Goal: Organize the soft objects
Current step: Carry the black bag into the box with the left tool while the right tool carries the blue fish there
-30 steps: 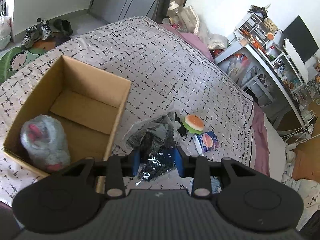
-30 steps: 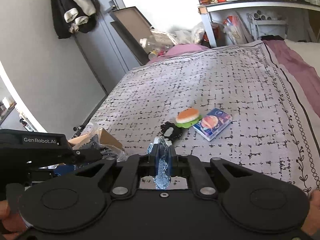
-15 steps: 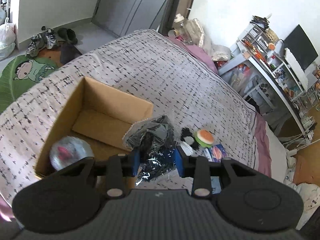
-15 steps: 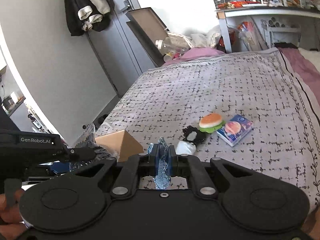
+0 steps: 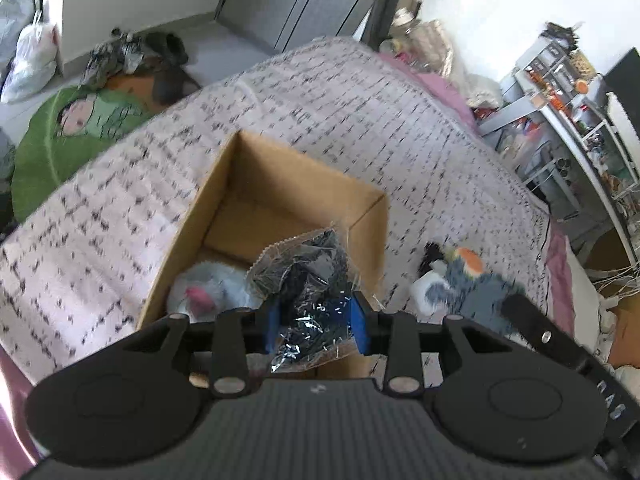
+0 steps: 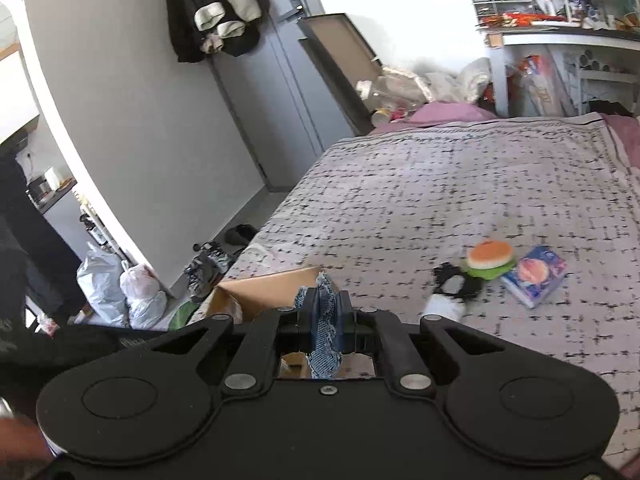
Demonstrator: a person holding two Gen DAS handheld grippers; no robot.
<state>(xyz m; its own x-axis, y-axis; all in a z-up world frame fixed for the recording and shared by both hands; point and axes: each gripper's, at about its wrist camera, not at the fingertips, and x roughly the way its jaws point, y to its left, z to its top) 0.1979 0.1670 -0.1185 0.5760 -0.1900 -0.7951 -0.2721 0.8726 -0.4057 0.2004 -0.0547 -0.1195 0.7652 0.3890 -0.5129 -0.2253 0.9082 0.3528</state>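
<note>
– What have you got in your hands right now?

– My left gripper (image 5: pixel 316 322) is clamped on a crinkly clear bag (image 5: pixel 308 280) with something dark and soft inside; the blue pads pinch its lower half and the wrinkled top stands above them. My right gripper (image 6: pixel 325 322) is squeezed tight on a scrap of denim (image 6: pixel 326 344), blue, woven, frayed at the edge, sticking out above and below the pads.

– And where does the bag sit?

– It hangs over the near corner of an open cardboard box (image 5: pixel 280 184). Inside the box, just beside the bag, lies a fluffy grey-white plush (image 5: pixel 212 284) with a pink spot.

– What is the box on?

– A bed with a pale quilted cover (image 5: pixel 340 96) printed with short black dashes. To the right of the box on the cover there is a small black-and-white soft thing (image 6: pixel 456 280), a round burger toy (image 6: pixel 490 258) with an orange top and green rim touching it, and just beside that a flat rectangular pack (image 6: pixel 536 274), glossy and blue.

– Farther off?

– Beyond the bed, grey doors (image 6: pixel 288 92) with dark coats (image 6: pixel 216 4) hung up, and cluttered white shelves (image 6: pixel 560 4) against the wall.
</note>
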